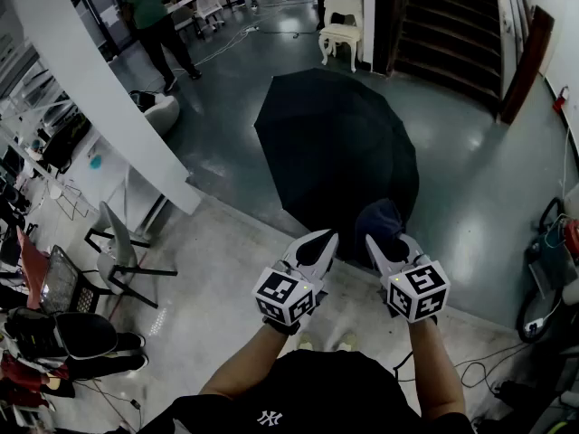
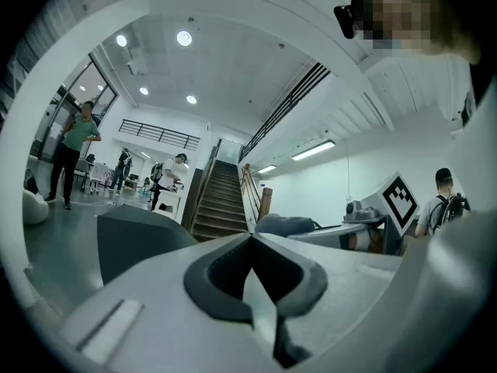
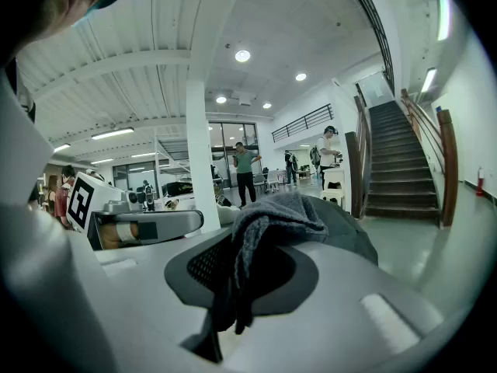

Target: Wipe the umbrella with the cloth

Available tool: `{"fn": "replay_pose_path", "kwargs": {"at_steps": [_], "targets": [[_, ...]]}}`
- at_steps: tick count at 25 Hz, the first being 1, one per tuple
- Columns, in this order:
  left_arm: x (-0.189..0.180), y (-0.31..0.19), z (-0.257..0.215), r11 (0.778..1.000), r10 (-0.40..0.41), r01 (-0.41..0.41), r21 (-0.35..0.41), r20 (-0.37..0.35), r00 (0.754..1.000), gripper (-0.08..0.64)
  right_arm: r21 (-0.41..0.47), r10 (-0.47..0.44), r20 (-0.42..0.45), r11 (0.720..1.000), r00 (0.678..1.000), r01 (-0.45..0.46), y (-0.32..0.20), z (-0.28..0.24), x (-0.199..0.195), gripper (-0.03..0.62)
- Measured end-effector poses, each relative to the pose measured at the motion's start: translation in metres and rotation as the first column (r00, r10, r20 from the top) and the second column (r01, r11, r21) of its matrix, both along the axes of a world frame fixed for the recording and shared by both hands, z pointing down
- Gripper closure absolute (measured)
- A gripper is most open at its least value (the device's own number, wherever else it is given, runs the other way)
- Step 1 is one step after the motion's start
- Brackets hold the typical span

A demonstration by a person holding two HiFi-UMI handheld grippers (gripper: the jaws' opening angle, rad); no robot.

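A: Closest to us, our left gripper [image 1: 318, 245] has its jaws pressed together with nothing between them. Our right gripper [image 1: 378, 250], just beside it at 3 o'clock, is clamped on the cloth [image 1: 380, 217], a grey bunch that spills over the jaw tips.

B: And the umbrella [image 1: 335, 143]?

A: Straight ahead at 12 o'clock. It lies open on the floor [image 1: 226, 287], canopy up, its near edge just past the cloth. We cannot tell whether the cloth touches it yet. Beyond it at 12 stands a white stool [image 1: 340, 36], a staircase [image 1: 448, 25] rises at 1 o'clock, and a person in green [image 1: 149, 12] stands at 10 o'clock.

B: What could go wrong for us?

A: Nothing anchors the umbrella, so we judge a firm wipe could push it sliding or rolling away on its rim — our idle left gripper may have to steady it. The cloth is pinched only by a fold, so dragging across the canopy could pull it out. If we press too steeply, hard jaw tips rather than cloth could meet the fabric or snag a rib.

B: Any writing?

A: Only an interlocked NY mark on our black shirt [image 1: 269, 418] at 6 o'clock. The cubes carry square markers, not words.
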State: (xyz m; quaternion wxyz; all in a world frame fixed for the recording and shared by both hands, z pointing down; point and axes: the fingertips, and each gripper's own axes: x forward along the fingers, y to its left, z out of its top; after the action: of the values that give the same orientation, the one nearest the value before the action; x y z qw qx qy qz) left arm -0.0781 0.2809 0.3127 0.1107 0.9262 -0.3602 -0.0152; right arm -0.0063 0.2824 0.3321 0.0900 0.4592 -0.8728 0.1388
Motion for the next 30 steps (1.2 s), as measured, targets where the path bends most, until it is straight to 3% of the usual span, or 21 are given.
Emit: {"fn": "replay_pose_path", "kwargs": {"at_steps": [17,23,30], "targets": [[0.011,-0.002,0.001,1.000,-0.013,0.012,0.029,0.050,0.999,0.560,0.036,-0.010,-0.011,0.999,1.000,0.011,0.001,-0.005,0.002,0.512],[0.010,-0.017,0.012,0.997,-0.069,0.066,0.037,0.109,0.992,0.560,0.058,-0.026,-0.001,0.998,1.000,0.026,-0.005,-0.011,0.013,0.512],[0.021,-0.025,0.018,0.994,-0.108,0.106,0.028,0.126,0.986,0.560,0.066,-0.056,-0.003,0.996,0.998,0.056,-0.012,-0.010,0.027,0.512]]}}
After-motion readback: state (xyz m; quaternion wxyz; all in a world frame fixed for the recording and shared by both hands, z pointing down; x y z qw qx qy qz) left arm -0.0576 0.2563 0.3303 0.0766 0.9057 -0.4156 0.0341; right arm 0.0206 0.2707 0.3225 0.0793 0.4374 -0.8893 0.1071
